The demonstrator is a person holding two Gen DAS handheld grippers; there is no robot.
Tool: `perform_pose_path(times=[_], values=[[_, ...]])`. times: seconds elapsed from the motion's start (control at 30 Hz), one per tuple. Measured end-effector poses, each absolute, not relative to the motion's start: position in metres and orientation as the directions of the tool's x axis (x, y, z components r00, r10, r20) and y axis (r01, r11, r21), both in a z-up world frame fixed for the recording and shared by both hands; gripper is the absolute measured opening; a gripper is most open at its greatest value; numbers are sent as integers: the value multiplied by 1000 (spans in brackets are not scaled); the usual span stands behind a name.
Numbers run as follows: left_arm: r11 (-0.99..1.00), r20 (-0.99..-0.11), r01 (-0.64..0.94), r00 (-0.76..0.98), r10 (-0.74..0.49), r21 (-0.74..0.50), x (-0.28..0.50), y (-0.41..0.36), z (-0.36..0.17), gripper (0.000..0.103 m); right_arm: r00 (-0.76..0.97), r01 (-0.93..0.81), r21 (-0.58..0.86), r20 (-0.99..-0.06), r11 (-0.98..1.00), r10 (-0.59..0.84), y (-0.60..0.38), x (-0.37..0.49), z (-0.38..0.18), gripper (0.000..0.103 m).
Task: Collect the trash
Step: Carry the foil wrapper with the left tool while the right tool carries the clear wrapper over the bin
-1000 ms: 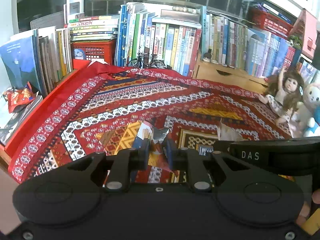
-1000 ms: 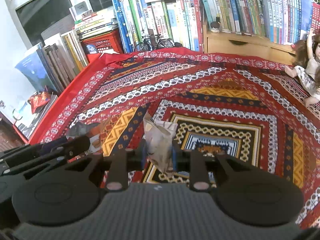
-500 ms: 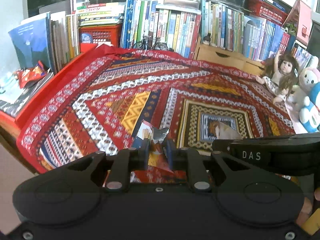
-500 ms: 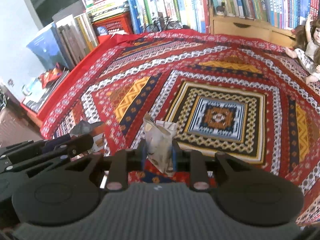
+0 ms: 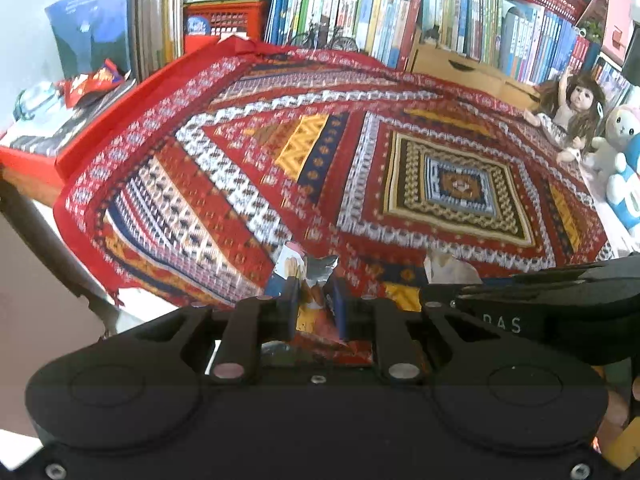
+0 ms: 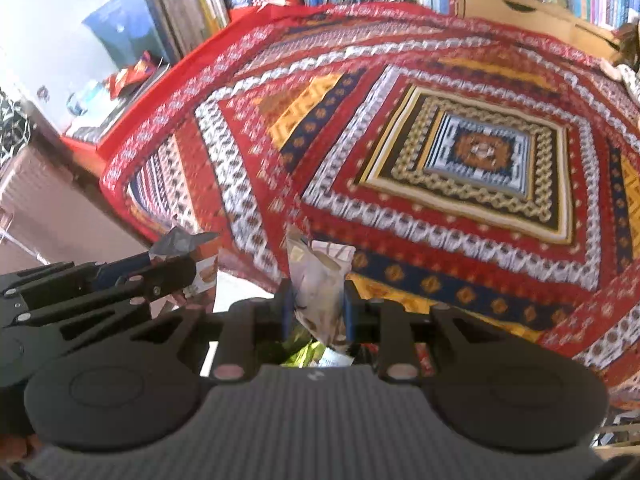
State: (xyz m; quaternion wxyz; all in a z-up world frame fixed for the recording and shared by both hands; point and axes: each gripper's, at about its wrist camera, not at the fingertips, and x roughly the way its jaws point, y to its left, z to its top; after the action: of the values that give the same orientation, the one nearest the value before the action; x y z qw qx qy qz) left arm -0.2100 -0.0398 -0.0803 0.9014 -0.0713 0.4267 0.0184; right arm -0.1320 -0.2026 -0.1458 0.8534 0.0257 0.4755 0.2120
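My left gripper [image 5: 314,300] is shut on a crumpled colourful snack wrapper [image 5: 310,276], held past the near edge of the patterned red tablecloth [image 5: 240,168]. The same wrapper [image 6: 188,248] shows at the left of the right wrist view, in the left gripper's fingers [image 6: 160,276]. My right gripper [image 6: 316,300] is shut on a pale crumpled snack bag [image 6: 320,276], also at the cloth's [image 6: 400,120] near edge. From the left wrist view the bag's top [image 5: 448,268] peeks out beside the right gripper's black body [image 5: 560,304]. Something green and glossy [image 6: 296,354] lies below, mostly hidden.
Rows of books [image 5: 360,12] and a red crate [image 5: 224,20] line the far side. A doll [image 5: 572,108] and plush toys [image 5: 624,160] sit at the right. A red wrapper [image 5: 92,82] and a glass jar [image 5: 34,98] lie on magazines at the left.
Both grippers have drawn back toward the table's near edge and sunk lower, each keeping hold of its piece of trash. The near edge of the cloth and the floor have come into view.
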Motion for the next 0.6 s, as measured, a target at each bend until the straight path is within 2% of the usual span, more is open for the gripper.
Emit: perform_pose_path(times=[0.6], values=[[971, -877, -180, 478, -50, -154, -243, -15, -182, 17, 304, -375, 269, -869, 887, 392, -178, -161, -227, 29]])
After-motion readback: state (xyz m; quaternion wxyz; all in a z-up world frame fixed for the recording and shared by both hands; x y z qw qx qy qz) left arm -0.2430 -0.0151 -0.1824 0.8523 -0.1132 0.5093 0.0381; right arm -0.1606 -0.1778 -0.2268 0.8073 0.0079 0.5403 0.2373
